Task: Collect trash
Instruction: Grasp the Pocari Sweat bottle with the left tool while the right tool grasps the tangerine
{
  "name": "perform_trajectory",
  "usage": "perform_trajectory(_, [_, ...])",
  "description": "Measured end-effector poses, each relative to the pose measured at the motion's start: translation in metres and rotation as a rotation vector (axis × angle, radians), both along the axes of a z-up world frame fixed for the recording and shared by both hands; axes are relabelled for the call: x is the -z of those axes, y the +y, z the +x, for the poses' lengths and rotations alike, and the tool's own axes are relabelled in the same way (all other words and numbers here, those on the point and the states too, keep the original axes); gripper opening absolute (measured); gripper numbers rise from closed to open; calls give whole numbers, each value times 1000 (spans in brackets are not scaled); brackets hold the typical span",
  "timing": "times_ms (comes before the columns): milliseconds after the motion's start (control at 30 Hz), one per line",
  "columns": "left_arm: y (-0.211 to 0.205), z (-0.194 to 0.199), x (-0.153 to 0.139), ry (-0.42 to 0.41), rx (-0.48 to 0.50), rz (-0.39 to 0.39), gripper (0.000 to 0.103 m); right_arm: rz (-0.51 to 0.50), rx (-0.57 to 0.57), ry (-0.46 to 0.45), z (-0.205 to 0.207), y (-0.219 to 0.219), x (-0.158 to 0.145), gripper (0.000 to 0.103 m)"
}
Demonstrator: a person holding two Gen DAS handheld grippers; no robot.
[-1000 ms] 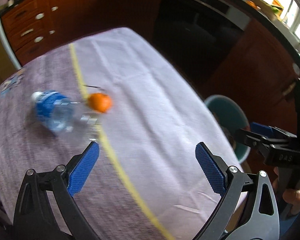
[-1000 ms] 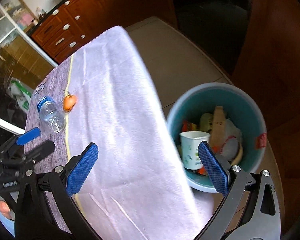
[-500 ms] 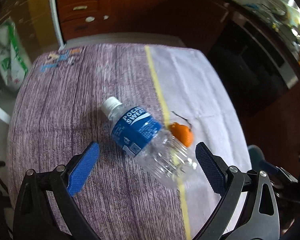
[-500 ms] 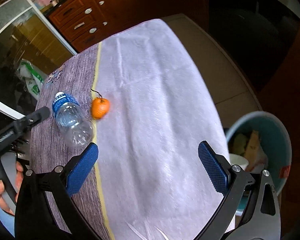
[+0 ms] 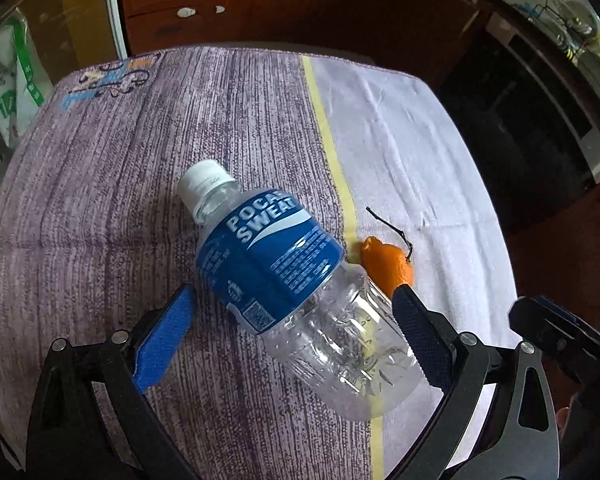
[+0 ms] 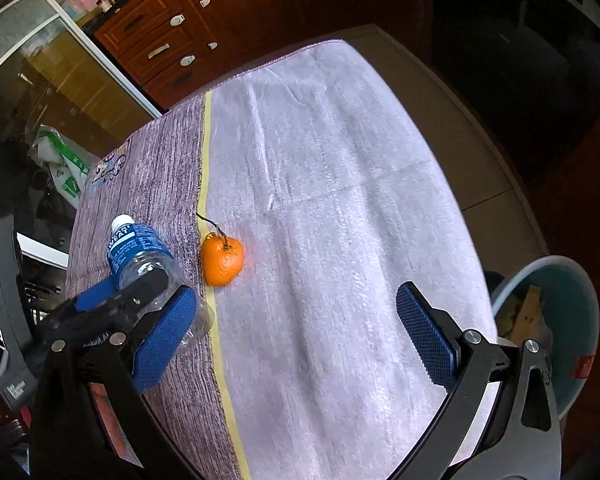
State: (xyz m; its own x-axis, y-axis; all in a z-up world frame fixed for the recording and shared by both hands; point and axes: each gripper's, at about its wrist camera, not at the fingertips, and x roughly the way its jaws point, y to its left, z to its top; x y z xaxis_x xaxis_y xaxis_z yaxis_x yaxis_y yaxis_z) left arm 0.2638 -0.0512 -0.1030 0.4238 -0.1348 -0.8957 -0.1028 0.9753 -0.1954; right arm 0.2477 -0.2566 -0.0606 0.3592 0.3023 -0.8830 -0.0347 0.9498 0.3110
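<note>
An empty clear plastic bottle (image 5: 284,280) with a blue label and white cap lies on its side on the table, cap pointing away. My left gripper (image 5: 290,338) is open, and the bottle's lower body lies between its blue pads without being squeezed. Just right of the bottle sits an orange peel (image 5: 388,264) with a dark stem. In the right wrist view the bottle (image 6: 140,256) and peel (image 6: 222,260) lie left of centre. My right gripper (image 6: 296,340) is open over bare cloth, holding nothing. The left gripper's fingers (image 6: 112,308) show beside the bottle there.
The table carries a purple and white cloth (image 6: 340,200) with a yellow stripe. A teal bin (image 6: 568,320) holding rubbish stands on the floor off the table's right edge. Wooden drawers (image 6: 168,40) line the far wall. A plastic bag (image 5: 8,80) lies beyond the left edge.
My left gripper has swung left and closed in on the bottle, which now lies between its pads. My right gripper has turned away from the bin toward the table.
</note>
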Motion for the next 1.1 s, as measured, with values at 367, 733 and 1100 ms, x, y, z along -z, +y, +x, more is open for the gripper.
perform_trajectory(367, [35, -15, 9, 9, 75, 42, 99, 19, -106, 31, 23, 57, 20, 71])
perform_trajectory(733, [56, -23, 2, -28, 124, 11, 99, -66, -163, -6, 28, 93, 43, 28])
perform_trajectory(1100, [21, -13, 13, -19, 200, 41, 98, -7, -121, -18, -1, 56, 29, 24])
